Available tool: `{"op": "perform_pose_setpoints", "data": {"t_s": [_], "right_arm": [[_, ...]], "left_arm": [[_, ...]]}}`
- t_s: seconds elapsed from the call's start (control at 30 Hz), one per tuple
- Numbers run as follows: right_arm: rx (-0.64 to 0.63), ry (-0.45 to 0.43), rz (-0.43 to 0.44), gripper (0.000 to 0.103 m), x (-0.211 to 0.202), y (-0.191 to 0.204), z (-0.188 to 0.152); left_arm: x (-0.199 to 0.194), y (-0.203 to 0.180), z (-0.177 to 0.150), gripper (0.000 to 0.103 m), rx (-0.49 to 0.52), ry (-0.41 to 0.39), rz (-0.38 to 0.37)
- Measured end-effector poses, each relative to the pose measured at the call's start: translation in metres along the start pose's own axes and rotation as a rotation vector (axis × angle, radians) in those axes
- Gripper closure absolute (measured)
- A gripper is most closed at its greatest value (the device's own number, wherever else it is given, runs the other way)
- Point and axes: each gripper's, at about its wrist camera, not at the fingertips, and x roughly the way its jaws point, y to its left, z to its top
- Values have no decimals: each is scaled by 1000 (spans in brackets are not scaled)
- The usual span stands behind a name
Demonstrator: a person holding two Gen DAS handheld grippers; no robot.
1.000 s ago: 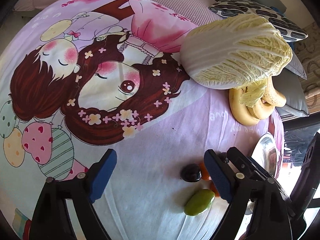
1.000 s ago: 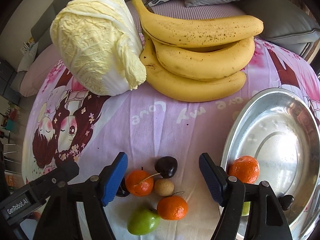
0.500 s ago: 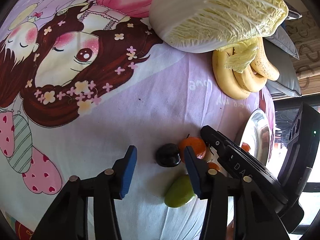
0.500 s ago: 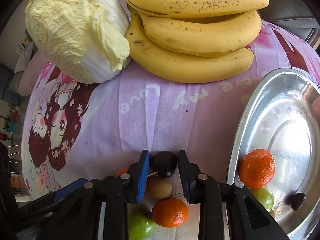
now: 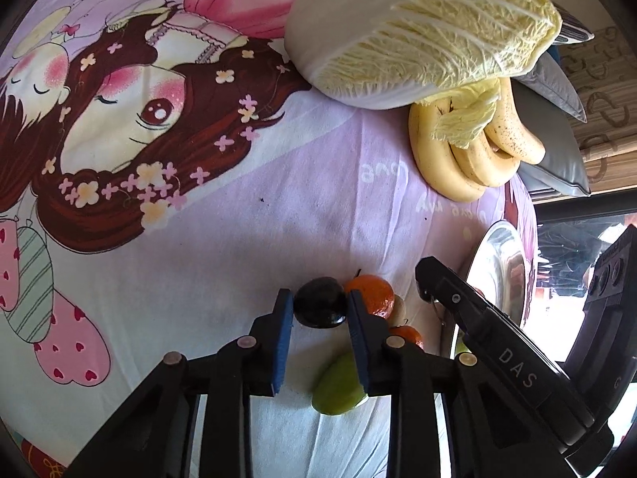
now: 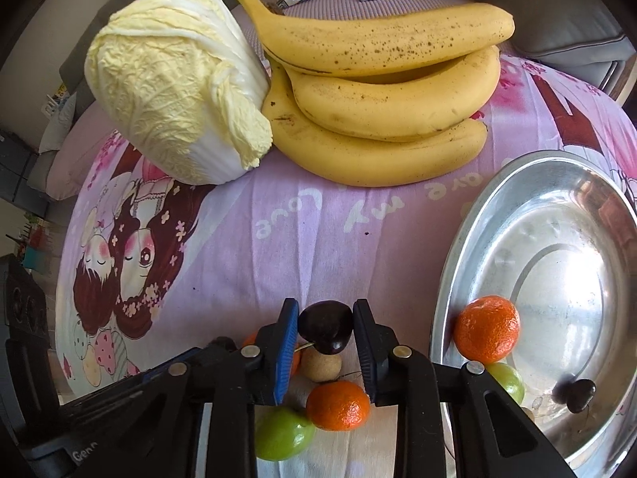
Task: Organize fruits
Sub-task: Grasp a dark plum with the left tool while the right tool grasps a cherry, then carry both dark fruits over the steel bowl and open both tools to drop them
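Note:
Small fruits lie on a pink cartoon bedsheet beside a steel tray (image 6: 477, 215). My left gripper (image 5: 320, 310) is shut on a dark plum (image 5: 318, 307); an orange (image 5: 372, 292) and a green fruit (image 5: 338, 388) lie just beside it. My right gripper (image 6: 325, 328) is shut on a dark cherry (image 6: 326, 328), above a brown longan (image 6: 320, 364), an orange (image 6: 338, 405) and a green fruit (image 6: 282, 434). The tray holds an orange (image 6: 486, 328), a green fruit (image 6: 507, 380) and a dark cherry (image 6: 579, 394). The right gripper also shows in the left wrist view (image 5: 477, 326).
A napa cabbage (image 6: 179, 79) and a bunch of bananas (image 6: 386, 95) lie at the far side of the sheet, with grey pillows (image 6: 557, 12) behind them. The tray's rim shows in the left wrist view (image 5: 483, 255).
Both grippers have moved down and forward to the fruit cluster and closed from wide open, the left onto the dark plum, the right onto the dark cherry.

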Motion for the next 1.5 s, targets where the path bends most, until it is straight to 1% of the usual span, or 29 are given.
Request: {"op": "perform_pose_setpoints", "data": {"t_s": [0.1, 0.23, 0.37, 0.47, 0.6, 0.8, 0.93, 1.1, 1.3, 1.5], "right_arm": [[6, -25, 8, 73, -12, -1, -1], [7, -36, 11, 73, -22, -2, -1], [16, -43, 9, 73, -29, -8, -1], [45, -55, -12, 73, -36, -22, -2], [95, -68, -43, 73, -45, -49, -4], [188, -87, -113, 73, -57, -96, -11], [252, -89, -153, 73, -63, -128, -16], [315, -83, -197, 73, -67, -159, -24], [360, -45, -213, 73, -63, -185, -34], [367, -22, -219, 72, -58, -194, -40]], "left_arm": [[-10, -2, 1, 74, 0, -34, -6], [-17, -4, 3, 74, 3, -57, -6], [-28, -12, 1, 74, 31, -80, -4], [-26, -29, 0, 74, 64, -93, -9], [-24, -57, -5, 74, 133, -101, -10], [-12, -104, -17, 74, 248, -90, -27], [1, -131, -27, 74, 310, -62, -41], [21, -166, -41, 74, 386, -30, -72], [44, -187, -46, 74, 406, 4, -99], [56, -192, -48, 74, 415, 7, -76]]}}
